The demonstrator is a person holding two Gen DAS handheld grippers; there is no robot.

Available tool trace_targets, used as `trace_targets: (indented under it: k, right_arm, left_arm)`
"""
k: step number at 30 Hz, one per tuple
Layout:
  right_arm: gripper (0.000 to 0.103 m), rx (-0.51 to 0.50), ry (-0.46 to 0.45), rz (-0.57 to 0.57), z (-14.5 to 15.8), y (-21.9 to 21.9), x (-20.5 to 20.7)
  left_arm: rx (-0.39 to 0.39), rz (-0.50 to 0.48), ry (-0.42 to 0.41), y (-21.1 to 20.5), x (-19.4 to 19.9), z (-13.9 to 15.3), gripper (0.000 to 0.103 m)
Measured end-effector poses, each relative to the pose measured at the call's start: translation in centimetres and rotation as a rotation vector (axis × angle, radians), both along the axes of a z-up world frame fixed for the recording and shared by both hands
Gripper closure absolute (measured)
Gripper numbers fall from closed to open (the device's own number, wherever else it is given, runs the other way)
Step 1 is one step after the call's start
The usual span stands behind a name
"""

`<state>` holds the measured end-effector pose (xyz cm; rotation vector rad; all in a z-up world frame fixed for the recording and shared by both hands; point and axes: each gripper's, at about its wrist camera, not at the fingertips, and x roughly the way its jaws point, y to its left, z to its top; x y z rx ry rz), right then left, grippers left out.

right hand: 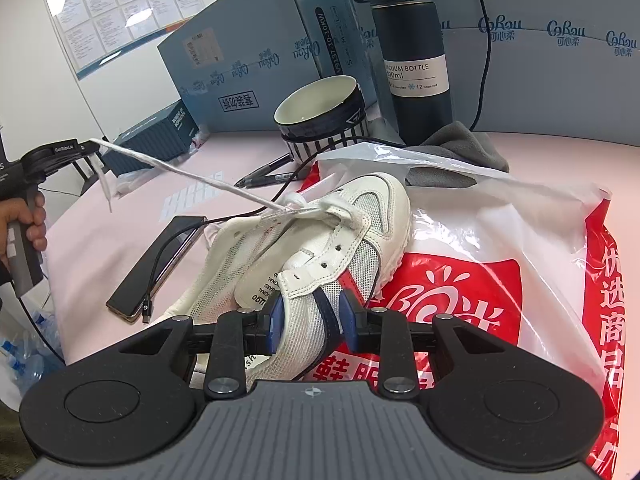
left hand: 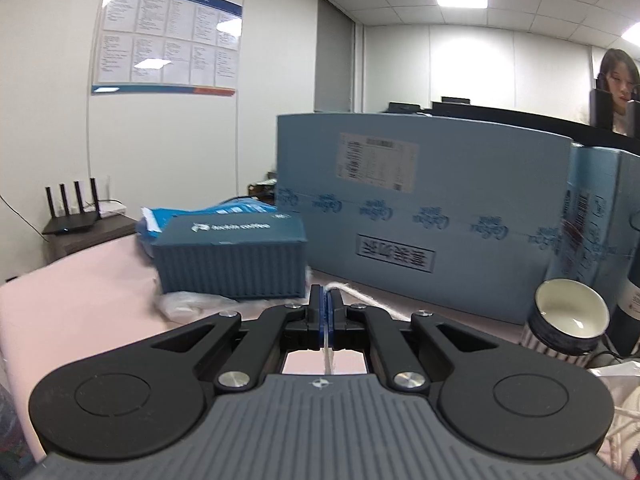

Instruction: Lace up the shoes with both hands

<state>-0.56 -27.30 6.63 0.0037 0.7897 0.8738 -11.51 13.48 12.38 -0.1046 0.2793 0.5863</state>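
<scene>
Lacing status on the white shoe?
Done: lace is through the toe-end eyelets only. In hand: left hand-held gripper is shut on the lace, which runs taut to it; right hand-held gripper clamps the shoe. Left: the eyelets nearer the right hand-held gripper are empty.

I count one white shoe (right hand: pixel 320 240), one lace (right hand: pixel 192 176), two pens (right hand: pixel 264 174), one phone (right hand: pixel 156 264), one bowl (right hand: pixel 320 112), one vacuum bottle (right hand: pixel 412 60), one plastic bag (right hand: pixel 500 260).

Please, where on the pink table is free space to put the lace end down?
Bare pink table lies between the phone, the small blue box and the taut lace. It is crowded around the shoe, red-white bag, bowl and bottle.
</scene>
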Motion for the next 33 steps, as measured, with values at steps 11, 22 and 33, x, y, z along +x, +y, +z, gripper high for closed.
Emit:
trace_targets:
  k: [11,22,33]
  right_arm:
    - [0.076,0.0,0.006,0.003,0.0,-0.1,0.0]
    - [0.061,0.035,0.018,-0.02,1.2,-2.0,0.5]
    - [0.04,0.041,-0.07,0.03,7.4,-3.5,3.8]
  left_arm:
    - [-0.024,0.079,0.07,1.7,-1.0,-0.4,0.101]
    - [-0.054,0.052,0.258,-0.2,-4.3,-3.0,0.074]
    - [0.025,-0.042,0.308,-3.2,-2.5,-0.6,0.03]
